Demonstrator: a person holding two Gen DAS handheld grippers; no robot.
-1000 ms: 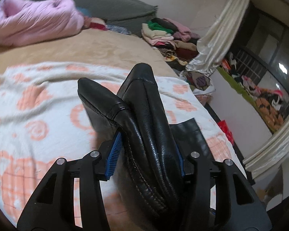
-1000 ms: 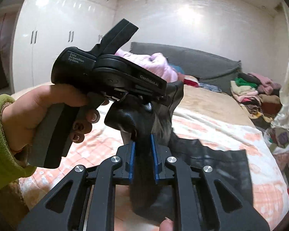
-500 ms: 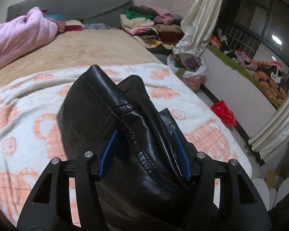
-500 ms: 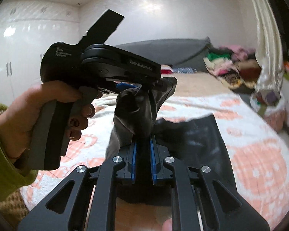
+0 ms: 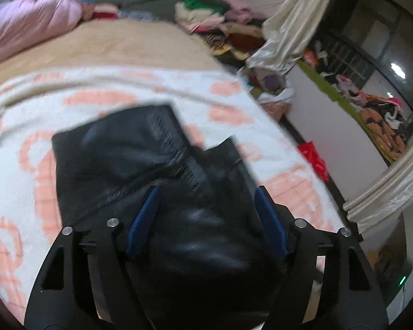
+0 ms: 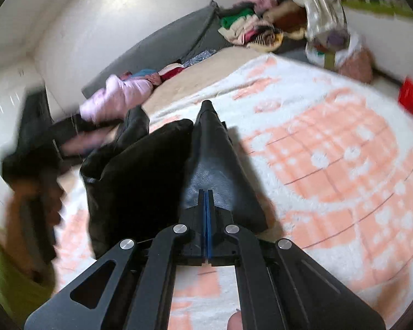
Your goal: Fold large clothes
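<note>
Between your left gripper's [image 5: 206, 220] opening fingers, the black leather garment [image 5: 118, 165] lies bunched on the patterned blanket [image 5: 234, 115], unpressed, so with your right gripper [image 6: 206, 200] pinched shut on a thin edge, any tug could undo the fold.

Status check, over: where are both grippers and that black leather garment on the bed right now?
Left gripper opening, black leather garment between its jaws. Right gripper shut, blue pads together, garment just beyond its tips. Garment over patterned blanket. No obstruction.
</note>
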